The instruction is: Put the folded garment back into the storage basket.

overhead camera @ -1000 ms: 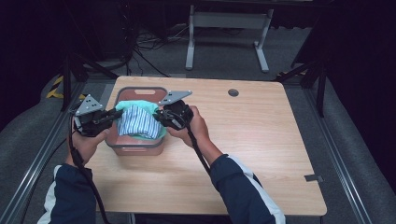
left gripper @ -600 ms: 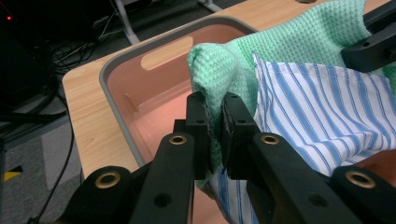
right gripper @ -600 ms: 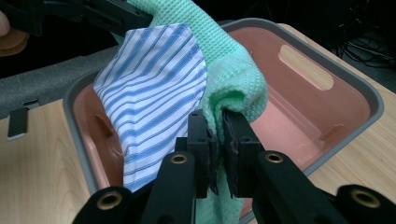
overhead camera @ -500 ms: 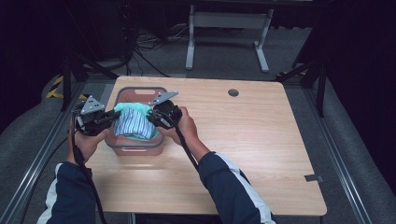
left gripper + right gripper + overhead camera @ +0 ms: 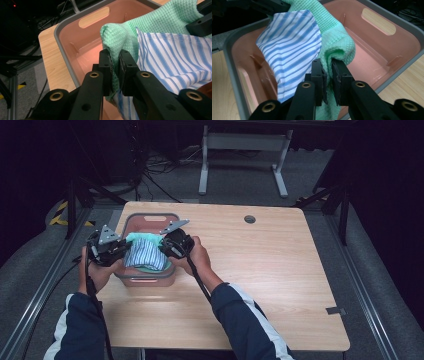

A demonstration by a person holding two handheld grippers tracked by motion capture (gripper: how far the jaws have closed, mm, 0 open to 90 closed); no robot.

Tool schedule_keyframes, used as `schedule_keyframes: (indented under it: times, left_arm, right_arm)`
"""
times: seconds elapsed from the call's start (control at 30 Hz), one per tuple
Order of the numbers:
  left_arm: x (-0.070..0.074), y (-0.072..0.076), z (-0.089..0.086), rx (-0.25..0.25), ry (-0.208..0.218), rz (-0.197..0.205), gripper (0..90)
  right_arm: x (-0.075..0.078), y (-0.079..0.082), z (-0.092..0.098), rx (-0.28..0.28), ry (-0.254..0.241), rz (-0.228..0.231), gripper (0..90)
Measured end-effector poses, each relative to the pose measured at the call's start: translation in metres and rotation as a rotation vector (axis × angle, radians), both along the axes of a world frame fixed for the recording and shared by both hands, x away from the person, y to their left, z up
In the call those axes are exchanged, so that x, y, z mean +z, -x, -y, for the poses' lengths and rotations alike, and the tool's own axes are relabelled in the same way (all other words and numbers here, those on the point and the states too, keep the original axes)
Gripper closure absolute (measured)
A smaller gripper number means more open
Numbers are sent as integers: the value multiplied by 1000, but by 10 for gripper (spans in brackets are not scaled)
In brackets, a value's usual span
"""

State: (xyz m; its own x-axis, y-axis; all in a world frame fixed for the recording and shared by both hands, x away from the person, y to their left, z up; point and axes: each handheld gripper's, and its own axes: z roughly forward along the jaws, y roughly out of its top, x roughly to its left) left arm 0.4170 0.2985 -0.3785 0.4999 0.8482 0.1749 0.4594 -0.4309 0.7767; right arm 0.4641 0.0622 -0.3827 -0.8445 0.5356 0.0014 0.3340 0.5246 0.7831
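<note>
A folded stack of cloths hangs over a pink bin with a grey rim [image 5: 150,216] at the table's left. The stack is a green waffle-weave cloth [image 5: 155,22] [image 5: 337,42] with a blue-and-white striped cloth [image 5: 146,255] [image 5: 175,57] [image 5: 292,47] on top. My left gripper [image 5: 124,248] [image 5: 115,65] is shut on the green cloth's left end. My right gripper [image 5: 164,246] [image 5: 328,72] is shut on its right end. Both pinch folds of the green cloth between their black jaws. The bin's floor [image 5: 85,57] [image 5: 367,62] under the cloths is bare.
The wooden table [image 5: 260,270] stretches away right of the bin, with a round grommet hole [image 5: 249,219] near its far edge. The bin has oval handle slots [image 5: 94,17] [image 5: 378,21] in its end walls. Metal rails [image 5: 35,295] run along the table's left side.
Both hands have sunk a little with the cloth stack, bringing it lower into the bin. The right hand has shifted slightly left. Both grips hold.
</note>
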Motion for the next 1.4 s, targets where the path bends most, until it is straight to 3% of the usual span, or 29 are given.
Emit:
schedule_keyframes:
  times: [0.07,0.13,0.3,0.53,0.83,1.03,1.23,1.4]
  left_arm:
    - [0,0,0,13,-6,1,798]
    - [-1,-1,-1,45,3,2,692]
    - [1,-1,-1,65,-2,18,574]
    - [5,5,3,57,26,29,536]
    - [11,14,15,9,33,45,490]
    - [10,28,32,-40,-15,46,447]
    - [12,39,44,-89,21,52,425]
    - [13,50,55,-117,18,61,395]
  right_arm:
    - [-2,0,-1,-3,11,3,791]
    - [-2,0,-2,-19,16,11,744]
    - [-2,-1,-1,-36,22,18,716]
    - [2,3,1,-33,19,31,654]
    - [7,10,11,-27,35,61,584]
    - [11,17,22,-28,72,84,503]
    - [14,25,40,-27,86,110,454]
    - [16,32,57,-35,114,126,398]
